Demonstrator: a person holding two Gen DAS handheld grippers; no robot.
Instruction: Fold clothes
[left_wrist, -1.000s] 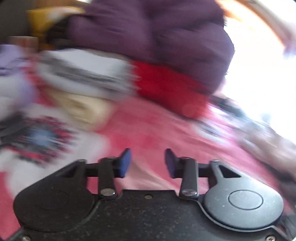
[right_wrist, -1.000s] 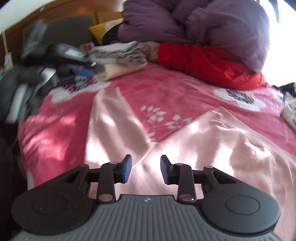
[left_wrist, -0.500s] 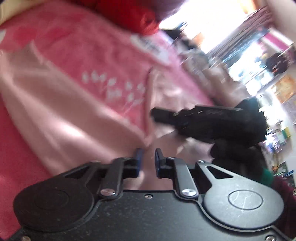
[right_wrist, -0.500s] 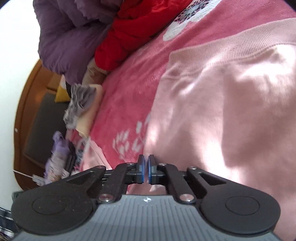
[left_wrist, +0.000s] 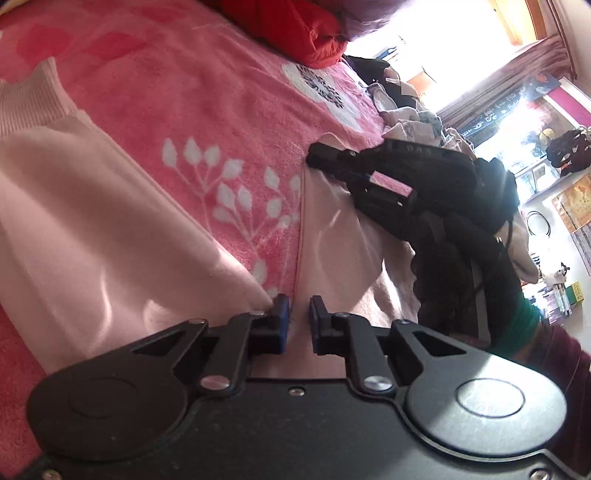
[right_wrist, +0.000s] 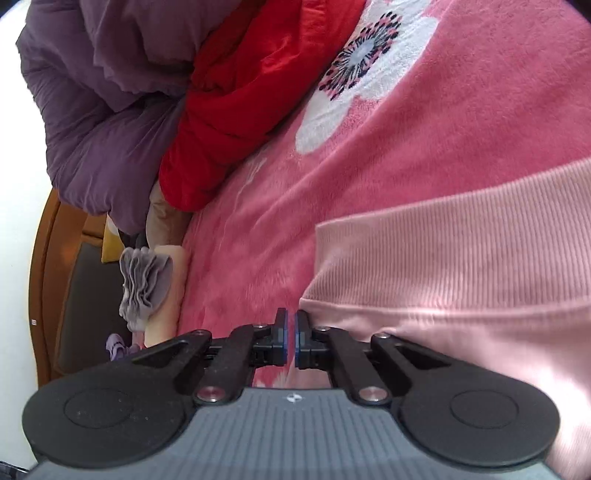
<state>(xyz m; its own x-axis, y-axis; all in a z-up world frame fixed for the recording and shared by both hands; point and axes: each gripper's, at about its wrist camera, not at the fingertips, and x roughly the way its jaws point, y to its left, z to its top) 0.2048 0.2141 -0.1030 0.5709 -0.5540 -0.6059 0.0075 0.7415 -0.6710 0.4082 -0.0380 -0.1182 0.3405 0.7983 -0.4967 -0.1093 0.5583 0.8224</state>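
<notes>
Both tools, left and right, clench the pale pink ribbed-hem sweater spread flat on the bedspread

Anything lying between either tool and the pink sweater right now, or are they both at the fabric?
Nothing visible stands in the way. The left tool sits right at the pink sweater near its underarm, and the right tool is at the sweater's ribbed hem corner. Only the pink blanket lies around them.

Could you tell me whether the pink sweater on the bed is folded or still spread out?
Spread out: the pink sweater lies flat on the blanket, sleeve angled away from its body.
</notes>
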